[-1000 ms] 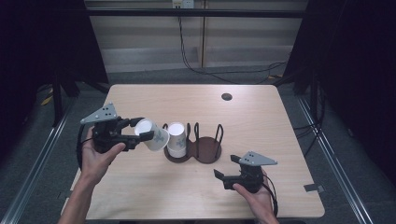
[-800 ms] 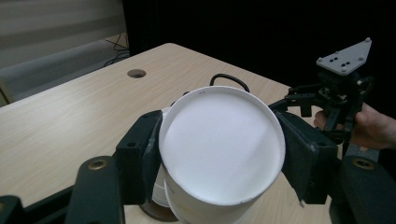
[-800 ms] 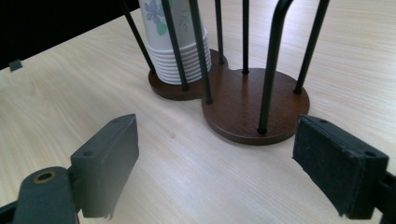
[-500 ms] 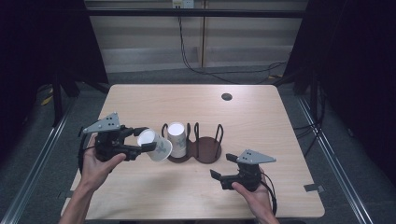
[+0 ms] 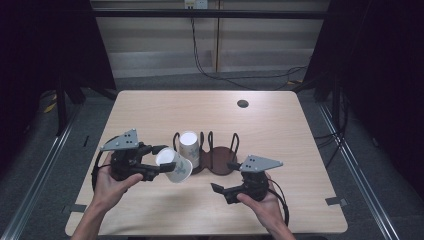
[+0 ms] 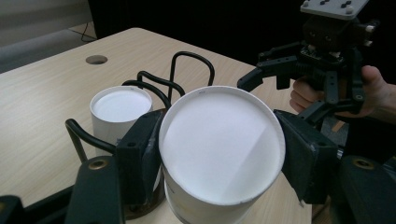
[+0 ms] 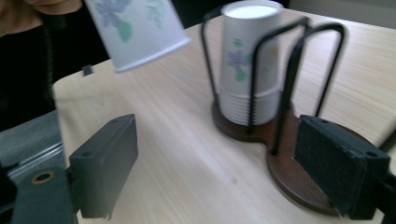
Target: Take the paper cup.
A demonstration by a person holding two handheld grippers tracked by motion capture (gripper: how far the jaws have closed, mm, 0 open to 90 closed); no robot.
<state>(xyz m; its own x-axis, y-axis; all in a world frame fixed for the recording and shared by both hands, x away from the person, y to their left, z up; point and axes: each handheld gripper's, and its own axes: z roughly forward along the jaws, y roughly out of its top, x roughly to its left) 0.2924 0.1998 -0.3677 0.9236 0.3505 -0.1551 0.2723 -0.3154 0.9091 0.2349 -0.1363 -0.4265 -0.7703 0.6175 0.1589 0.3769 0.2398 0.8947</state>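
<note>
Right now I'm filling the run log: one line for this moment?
left hand-held gripper: shut on paper cup | right hand-held gripper: open, empty | cup stack: in holder

No text, label, brand or number is readable; the paper cups (image 7: 140,25) carry just a flower print.

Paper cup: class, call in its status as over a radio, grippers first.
Left gripper shut on paper cup, clear of the table. Right gripper open, empty. Cup stack in wire holder close beside the cup.
</note>
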